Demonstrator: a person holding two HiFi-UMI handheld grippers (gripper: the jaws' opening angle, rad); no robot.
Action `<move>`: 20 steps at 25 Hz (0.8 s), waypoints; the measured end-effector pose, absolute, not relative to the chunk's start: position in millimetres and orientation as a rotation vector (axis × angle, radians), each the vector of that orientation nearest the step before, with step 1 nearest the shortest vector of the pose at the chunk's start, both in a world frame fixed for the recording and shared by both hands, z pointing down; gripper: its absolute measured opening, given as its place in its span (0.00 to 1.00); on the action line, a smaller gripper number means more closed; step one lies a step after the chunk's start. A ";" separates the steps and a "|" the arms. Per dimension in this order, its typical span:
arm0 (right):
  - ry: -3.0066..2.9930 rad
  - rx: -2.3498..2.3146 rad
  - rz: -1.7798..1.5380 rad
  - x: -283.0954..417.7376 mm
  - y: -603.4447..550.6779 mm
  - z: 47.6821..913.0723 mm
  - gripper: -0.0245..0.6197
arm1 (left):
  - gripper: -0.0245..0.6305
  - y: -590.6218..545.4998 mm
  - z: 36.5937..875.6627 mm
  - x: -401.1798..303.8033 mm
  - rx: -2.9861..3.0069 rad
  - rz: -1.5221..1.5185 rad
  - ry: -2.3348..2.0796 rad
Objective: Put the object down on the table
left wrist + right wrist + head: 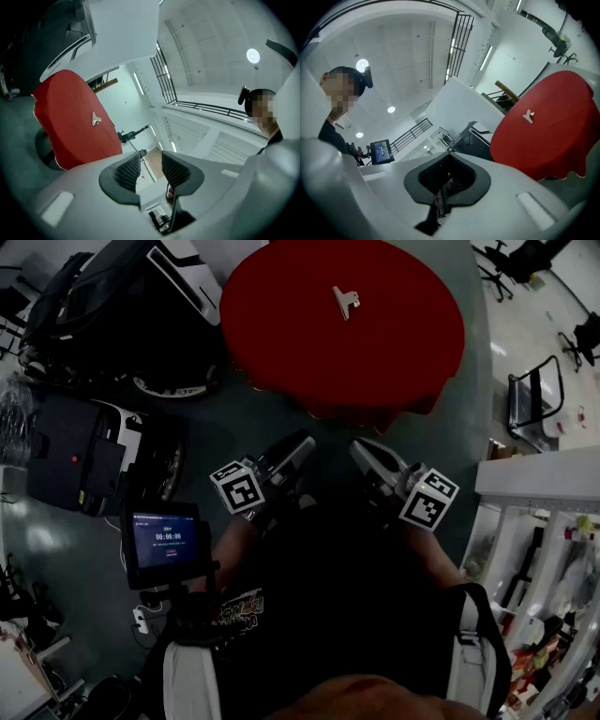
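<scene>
**Clip on the red table, both grippers empty**

A round table under a deep red cloth (pixel 394 352) filled the upper middle of the head view, standing on a grey-green floor (pixel 244 418). To its left sat a bulky black and white machine (pixel 122 306), and at the right edge a white shelf unit (pixel 534 486) held small items too blurred to tell.

Below the table's near edge and clear of it, the person held the two grey grippers close together, their tips pointing toward the table. The left gripper (pixel 302 444) had its ribbed black pads a narrow way apart; in the left gripper view the room beyond showed through the gap and nothing sat between them. The right gripper (pixel 361 448) had its pads pressed together with nothing caught in them, as the right gripper view showed.

A small dark screen with blue lit figures (pixel 164 540) hung to the left of the person's body.

The small silver metal binder clip (pixel 346 303) lay on the red cloth toward the far side of the table, well apart from both grippers.
</scene>
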State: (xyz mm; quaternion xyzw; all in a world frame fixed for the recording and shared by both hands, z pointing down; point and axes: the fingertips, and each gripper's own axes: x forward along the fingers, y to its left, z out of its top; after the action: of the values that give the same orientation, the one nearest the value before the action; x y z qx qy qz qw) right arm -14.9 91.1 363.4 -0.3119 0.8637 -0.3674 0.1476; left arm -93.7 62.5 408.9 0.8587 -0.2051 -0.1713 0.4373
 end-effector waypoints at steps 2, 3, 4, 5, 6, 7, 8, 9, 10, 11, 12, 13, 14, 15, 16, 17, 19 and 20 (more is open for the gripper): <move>2.487 -0.895 -1.053 -15.7 91.9 362.6 0.04 | 0.27 62.9 408.9 -94.4 2.132 -0.430 -0.509; 2.487 -0.894 -1.052 -16.0 92.1 362.3 0.04 | 0.27 63.0 408.8 -94.8 2.130 -0.433 -0.509; 2.487 -0.893 -1.052 -16.2 92.1 362.0 0.04 | 0.27 63.1 408.6 -95.1 2.128 -0.435 -0.509; 2.486 -0.892 -1.053 -16.3 92.1 361.8 0.04 | 0.27 63.1 408.4 -95.3 2.126 -0.436 -0.509; 2.486 -0.892 -1.054 -16.5 92.1 361.5 0.04 | 0.27 62.9 408.1 -95.5 2.126 -0.437 -0.510; 2.486 -0.891 -1.054 -16.6 91.9 361.2 0.04 | 0.27 62.7 407.8 -95.7 2.126 -0.437 -0.510; 2.487 -0.891 -1.053 -16.9 91.7 361.1 0.04 | 0.27 62.4 407.7 -95.7 2.127 -0.436 -0.510; 2.488 -0.890 -1.052 -17.1 91.5 361.3 0.04 | 0.27 62.1 407.9 -95.8 2.128 -0.435 -0.510; 2.490 -0.890 -1.052 -17.4 91.6 361.5 0.04 | 0.27 62.1 408.1 -95.8 2.128 -0.435 -0.510; 2.491 -0.890 -1.052 -17.6 92.0 361.7 0.04 | 0.27 62.4 408.1 -95.8 2.128 -0.435 -0.509; 2.491 -0.889 -1.052 -17.6 92.8 361.5 0.04 | 0.27 62.9 408.0 -95.8 2.126 -0.437 -0.509; 2.490 -0.889 -1.051 -17.3 93.9 361.0 0.04 | 0.27 63.7 407.9 -95.8 2.123 -0.438 -0.509; 2.489 -0.889 -1.049 -16.8 94.9 360.6 0.04 | 0.27 64.5 407.8 -95.8 2.120 -0.440 -0.509; 2.487 -0.890 -1.049 -16.2 95.8 360.4 0.04 | 0.27 65.1 407.7 -95.7 2.118 -0.442 -0.509; 2.485 -0.892 -1.048 -15.4 96.4 360.3 0.04 | 0.27 65.4 407.6 -95.3 2.117 -0.444 -0.508; 2.484 -0.894 -1.047 -14.5 96.5 360.2 0.04 | 0.27 65.3 407.4 -94.6 2.118 -0.443 -0.506; 2.481 -0.899 -1.044 -13.6 95.4 360.1 0.04 | 0.27 64.0 406.9 -93.2 2.123 -0.442 -0.499; 2.478 -0.901 -1.043 -13.5 94.6 360.0 0.04 | 0.27 63.2 406.8 -93.0 2.125 -0.442 -0.495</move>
State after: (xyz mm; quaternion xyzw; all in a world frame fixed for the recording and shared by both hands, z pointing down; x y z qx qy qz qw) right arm -13.5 94.6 360.0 -0.3140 0.8636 -0.3637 0.1526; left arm -93.0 63.2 406.8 0.8562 -0.1997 -0.1780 0.4420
